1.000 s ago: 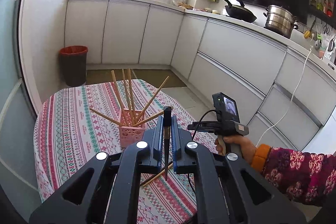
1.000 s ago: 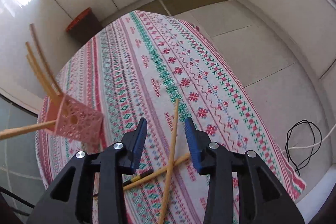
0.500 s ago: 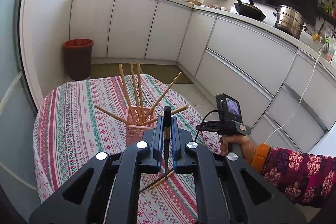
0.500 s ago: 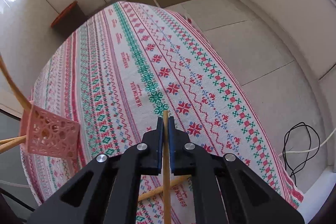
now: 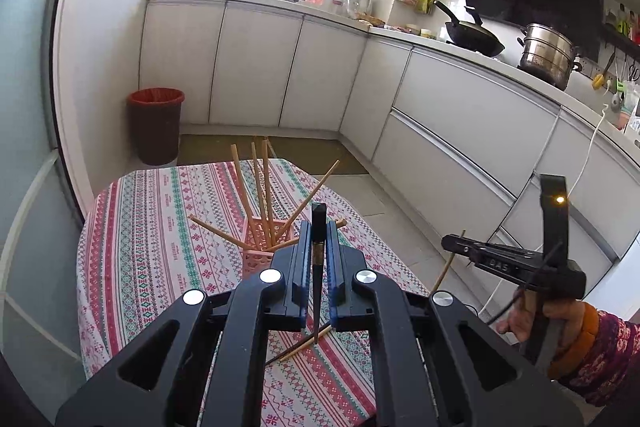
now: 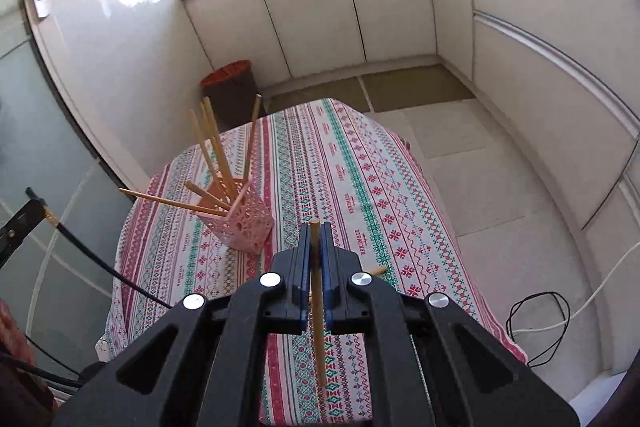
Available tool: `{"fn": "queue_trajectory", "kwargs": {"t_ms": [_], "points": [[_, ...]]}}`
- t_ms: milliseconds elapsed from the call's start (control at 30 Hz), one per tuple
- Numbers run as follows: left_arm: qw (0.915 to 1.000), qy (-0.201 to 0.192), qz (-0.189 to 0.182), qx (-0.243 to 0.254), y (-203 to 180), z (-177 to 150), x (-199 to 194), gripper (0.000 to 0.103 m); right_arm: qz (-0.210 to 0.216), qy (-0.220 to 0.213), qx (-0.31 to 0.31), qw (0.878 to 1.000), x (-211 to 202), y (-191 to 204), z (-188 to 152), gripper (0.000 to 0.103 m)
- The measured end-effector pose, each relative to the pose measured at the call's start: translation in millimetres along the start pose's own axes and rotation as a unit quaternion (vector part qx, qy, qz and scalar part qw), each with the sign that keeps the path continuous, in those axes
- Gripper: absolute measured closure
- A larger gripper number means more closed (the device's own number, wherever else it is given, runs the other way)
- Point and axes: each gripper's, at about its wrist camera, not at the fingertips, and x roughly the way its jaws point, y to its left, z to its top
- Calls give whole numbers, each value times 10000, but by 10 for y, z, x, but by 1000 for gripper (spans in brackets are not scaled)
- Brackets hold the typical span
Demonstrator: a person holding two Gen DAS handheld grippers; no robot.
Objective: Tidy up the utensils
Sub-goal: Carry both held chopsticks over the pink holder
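A pink lattice holder (image 6: 244, 223) stands on the worktop (image 6: 360, 187), a table under a red, green and white patterned cloth, with several pale wooden chopsticks (image 6: 218, 151) fanned out of it. The right gripper (image 6: 316, 267), a moment ago open around a pale chopstick (image 6: 318, 307) lying on the cloth, is now clamped on it and has lifted it clear, so the stick hangs between the blue pads above the cloth, near the holder. The left gripper (image 5: 318, 275) is closed on a dark chopstick (image 5: 318, 267), held upright and in much the same place as before, in front of the holder. Two more sticks (image 5: 304, 345) lie crossed on the cloth below it. With both grippers loaded, dropping these sticks into the holder looks like the step in hand; the crossed pair remains to be collected.

The cloth carries small repeated printed words, one of which seems to read "HANDMADE". Raised letters on the right gripper's body, seen from the left camera, are too faint to read with confidence. A red-lined bin (image 5: 156, 123) stands by the white cabinets (image 5: 256, 67).
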Motion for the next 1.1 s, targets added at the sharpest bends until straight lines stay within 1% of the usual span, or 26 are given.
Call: {"fn": "queue_trajectory", "kwargs": {"t_ms": [133,267,467,567,667,867,1000,1100], "points": [[10000,-52,17,11,-38,80,-52,97,135,-259,-213,9993,-384,124,116,98],[9999,-109,52,77,-77,212,-64,97,296,-520,-357,9976,-677,252,358,98],[9994,-277,140,157,-72,476,-62,97,647,-859,-385,9935,-963,455,805,98],[9989,-366,235,181,-42,609,-24,97,898,-899,-335,9913,-1038,566,991,98],[9982,-467,335,181,0,730,32,97,1158,-899,-216,9890,-1047,645,1165,98],[9973,-508,487,187,113,903,286,97,1228,-1197,-187,9850,-939,832,1439,98],[9971,-471,570,183,199,960,511,97,1121,-1349,-245,9842,-737,921,1587,98],[9973,-368,625,142,283,952,725,96,1011,-1392,-325,9846,-518,972,1649,98]]}}
